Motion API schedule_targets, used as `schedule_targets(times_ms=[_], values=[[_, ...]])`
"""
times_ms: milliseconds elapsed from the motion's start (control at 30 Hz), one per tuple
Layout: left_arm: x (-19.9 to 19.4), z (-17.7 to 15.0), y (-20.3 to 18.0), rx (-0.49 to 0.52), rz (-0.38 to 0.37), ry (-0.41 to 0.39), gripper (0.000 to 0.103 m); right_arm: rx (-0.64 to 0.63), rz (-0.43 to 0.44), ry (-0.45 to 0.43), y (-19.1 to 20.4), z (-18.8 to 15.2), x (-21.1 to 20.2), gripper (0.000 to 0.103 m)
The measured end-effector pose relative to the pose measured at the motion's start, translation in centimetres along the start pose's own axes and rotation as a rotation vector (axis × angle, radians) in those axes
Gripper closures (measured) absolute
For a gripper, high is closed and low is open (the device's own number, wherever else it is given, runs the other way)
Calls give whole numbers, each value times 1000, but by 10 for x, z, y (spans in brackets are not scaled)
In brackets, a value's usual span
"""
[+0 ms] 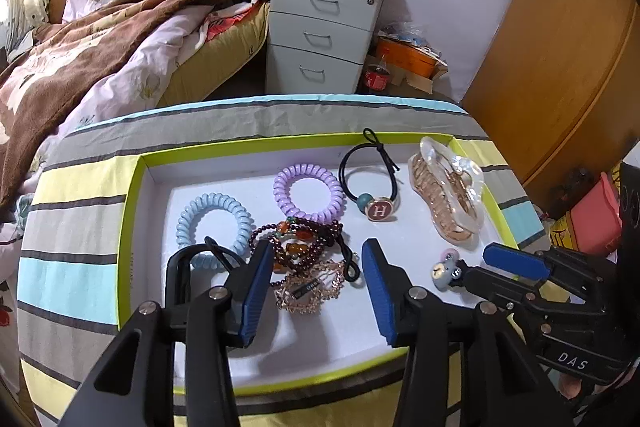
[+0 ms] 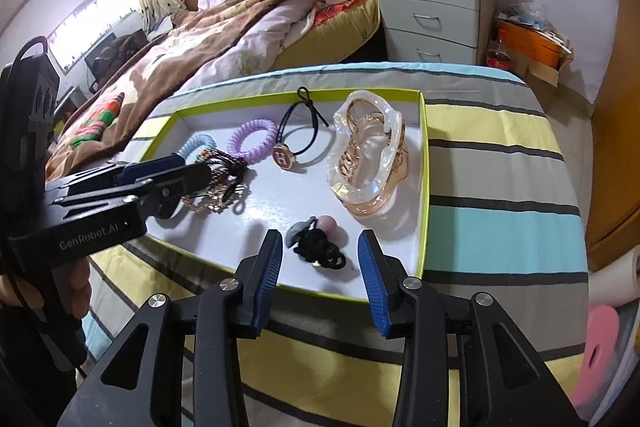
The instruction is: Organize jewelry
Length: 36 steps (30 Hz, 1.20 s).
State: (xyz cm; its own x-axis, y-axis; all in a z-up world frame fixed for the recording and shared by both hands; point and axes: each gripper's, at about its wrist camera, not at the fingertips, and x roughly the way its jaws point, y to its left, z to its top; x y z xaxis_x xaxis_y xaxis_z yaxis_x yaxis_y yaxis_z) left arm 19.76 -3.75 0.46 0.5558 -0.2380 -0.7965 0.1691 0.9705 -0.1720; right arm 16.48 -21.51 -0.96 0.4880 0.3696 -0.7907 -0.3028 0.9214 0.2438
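hair claw (image 2: pixel 370 155): glossy clear plastic | tray (image 2: pixel 422 163): matt card | bedspread (image 2: pixel 500 163): cloth

Both views are fisheye cameras riding on the hand-held grippers, looking steeply down and forward along the black fingers with blue pads that fill the bottom of each frame. The left wrist view sits close over the near edge of the shallow white tray with a lime-green rim (image 1: pixel 132 227), which fills mid-frame. The right wrist view looks from further right, the same tray (image 2: pixel 424 187) lying centre-left. Both share the tray, the striped cloth (image 1: pixel 72 267) and, along the top, the white three-drawer cabinet (image 1: pixel 320 35).
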Motion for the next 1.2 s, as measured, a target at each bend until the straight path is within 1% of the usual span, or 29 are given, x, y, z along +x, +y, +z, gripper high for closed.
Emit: schedule_targets(times_ms=[167, 300, 367, 433, 533, 733, 833, 933, 1033, 1100, 1200], values=[[-15, -7, -8, 27, 12, -28, 52, -1, -14, -50, 10, -5, -15, 62], [-29, -14, -12, 34, 33, -55, 51, 2, -44, -95, 18, -11, -30, 62], [-37, -19, -12, 29, 48, -72, 47, 17, -62, -116, 19, -14, -36, 62], [-44, -25, -12, 23, 60, -85, 47, 25, -87, -140, 22, -18, -43, 62], [-56, -34, -11, 20, 80, -103, 47, 27, -94, -158, 27, -25, -49, 62], [-74, -53, -9, -7, 128, -138, 46, 5, -133, -199, 41, -38, -60, 62], [-82, -63, -9, -2, 144, -145, 46, -12, -155, -221, 48, -44, -64, 62], [-88, -71, -11, -4, 166, -156, 46, -3, -146, -237, 51, -49, -69, 62], [-92, -78, -11, -7, 164, -159, 46, 6, -152, -254, 55, -55, -74, 62], [-92, -82, -11, -12, 179, -160, 46, 6, -163, -264, 58, -59, -77, 62], [-95, -88, -12, -18, 184, -181, 46, 2, -174, -273, 62, -64, -80, 62]])
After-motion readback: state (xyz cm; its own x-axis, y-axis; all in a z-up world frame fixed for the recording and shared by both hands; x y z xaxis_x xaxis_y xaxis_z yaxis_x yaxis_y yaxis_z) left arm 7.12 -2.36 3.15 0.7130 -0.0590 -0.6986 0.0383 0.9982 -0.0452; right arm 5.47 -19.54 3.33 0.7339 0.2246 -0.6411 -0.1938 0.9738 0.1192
